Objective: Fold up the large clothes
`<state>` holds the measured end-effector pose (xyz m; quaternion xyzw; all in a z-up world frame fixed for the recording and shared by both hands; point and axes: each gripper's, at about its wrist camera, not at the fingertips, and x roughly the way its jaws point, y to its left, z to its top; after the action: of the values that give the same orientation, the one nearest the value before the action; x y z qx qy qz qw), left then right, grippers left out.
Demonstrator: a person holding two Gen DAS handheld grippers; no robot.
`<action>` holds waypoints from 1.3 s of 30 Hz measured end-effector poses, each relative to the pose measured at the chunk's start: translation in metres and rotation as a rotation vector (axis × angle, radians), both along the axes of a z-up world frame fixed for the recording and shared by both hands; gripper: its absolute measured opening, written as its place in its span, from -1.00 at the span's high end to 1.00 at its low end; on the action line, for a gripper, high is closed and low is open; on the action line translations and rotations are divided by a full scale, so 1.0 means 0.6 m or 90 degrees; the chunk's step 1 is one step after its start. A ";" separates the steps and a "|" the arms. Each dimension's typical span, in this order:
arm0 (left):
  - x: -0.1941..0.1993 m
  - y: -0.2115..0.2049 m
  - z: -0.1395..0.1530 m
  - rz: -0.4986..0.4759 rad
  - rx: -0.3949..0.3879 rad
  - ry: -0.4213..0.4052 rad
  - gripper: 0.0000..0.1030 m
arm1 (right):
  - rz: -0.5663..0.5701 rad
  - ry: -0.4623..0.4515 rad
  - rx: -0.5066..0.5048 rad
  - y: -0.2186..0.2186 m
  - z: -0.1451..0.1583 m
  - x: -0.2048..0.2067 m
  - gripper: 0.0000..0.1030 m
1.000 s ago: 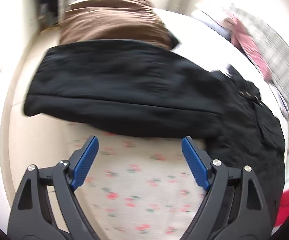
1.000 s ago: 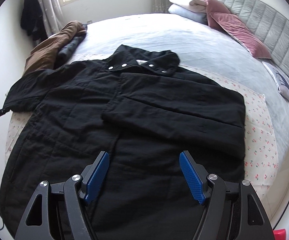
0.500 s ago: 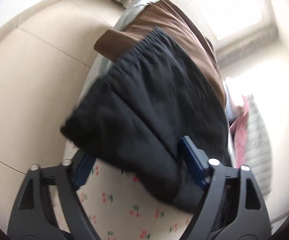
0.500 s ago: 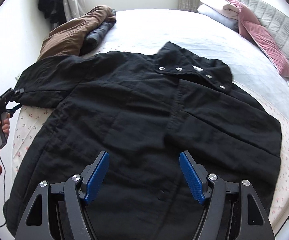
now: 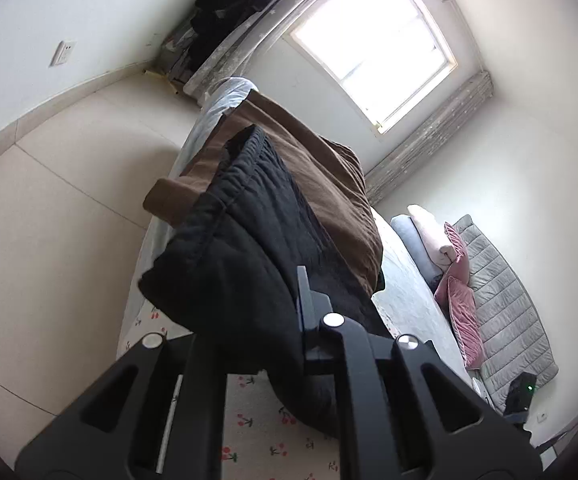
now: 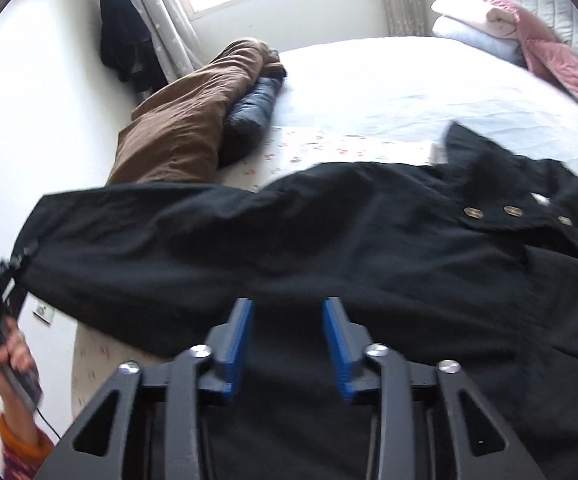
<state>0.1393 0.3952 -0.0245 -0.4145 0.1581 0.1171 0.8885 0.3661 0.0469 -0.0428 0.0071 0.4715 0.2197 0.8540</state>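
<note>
Bedroom, sunlit window behind: left gripper clamped on black coat cuff, sleeve raised off floral sheet. Over the bed, right gripper half-parted above coat body, gripping nothing. Likely early: sleeve not yet folded.

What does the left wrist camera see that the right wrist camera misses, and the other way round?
Only the left wrist view shows the left gripper shut on the black coat's sleeve cuff from close up, a wall socket and the tiled floor.

Only the right wrist view shows the coat's collar with its snap buttons, the right gripper above the coat body with its jaws apart, and the person's hand.

Both show the black coat, the brown garment, the window and the pink pillows.
</note>
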 end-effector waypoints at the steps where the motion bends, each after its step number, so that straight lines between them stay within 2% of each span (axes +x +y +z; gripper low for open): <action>1: 0.002 0.011 -0.012 0.003 -0.013 0.003 0.76 | 0.013 0.016 0.006 0.024 -0.016 0.022 0.55; 3: 0.004 0.015 -0.026 0.005 -0.030 0.003 0.76 | 0.026 0.038 -0.004 0.067 -0.045 0.066 0.66; 5: -0.002 0.010 -0.027 0.005 -0.033 -0.011 0.75 | 0.027 0.058 -0.023 0.108 -0.074 0.113 0.69; 9: -0.013 -0.015 0.010 0.003 0.000 -0.042 0.76 | -0.010 0.057 -0.016 0.149 -0.106 0.198 0.77; 12: -0.028 -0.035 0.054 -0.010 0.044 -0.070 0.76 | -0.045 0.063 0.006 0.148 -0.099 0.224 0.77; 13: -0.030 -0.042 0.071 -0.014 0.062 -0.081 0.76 | -0.049 0.058 0.013 0.144 -0.090 0.223 0.69; 15: -0.031 -0.062 0.113 -0.028 0.095 -0.106 0.76 | -0.050 0.038 0.034 0.122 -0.065 0.208 0.67; 18: -0.023 -0.097 0.171 -0.061 0.124 -0.136 0.76 | -0.052 0.025 0.063 0.069 -0.027 0.178 0.45; 20: -0.004 -0.132 0.216 -0.090 0.145 -0.155 0.76 | -0.055 0.028 0.065 0.033 -0.007 0.159 0.14; 21: 0.009 -0.152 0.238 -0.109 0.150 -0.163 0.76 | -0.053 0.029 0.068 0.014 0.005 0.148 0.06; 24: 0.050 -0.218 0.288 -0.173 0.160 -0.182 0.76 | -0.048 0.030 0.090 -0.047 0.036 0.118 -0.08; 27: 0.092 -0.301 0.323 -0.236 0.184 -0.186 0.76 | -0.076 0.059 0.159 -0.127 0.061 0.087 -0.21; 29: 0.116 -0.358 0.333 -0.279 0.194 -0.186 0.76 | -0.096 0.090 0.237 -0.188 0.070 0.071 -0.29; 32: 0.153 -0.450 0.337 -0.345 0.200 -0.175 0.76 | -0.137 0.109 0.309 -0.275 0.079 0.055 -0.31; 37: 0.211 -0.598 0.307 -0.422 0.216 -0.130 0.72 | -0.224 0.092 0.342 -0.422 0.090 0.022 -0.34; 38: 0.219 -0.622 0.294 -0.436 0.220 -0.116 0.68 | -0.240 0.092 0.351 -0.443 0.088 0.020 -0.35; 39: 0.232 -0.654 0.275 -0.474 0.228 -0.088 0.52 | -0.262 0.092 0.367 -0.475 0.085 0.014 -0.36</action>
<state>0.2787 0.0026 0.1404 -0.1752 0.2142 -0.2143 0.9368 0.3742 -0.2378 0.0079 0.3580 0.4376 0.1663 0.8079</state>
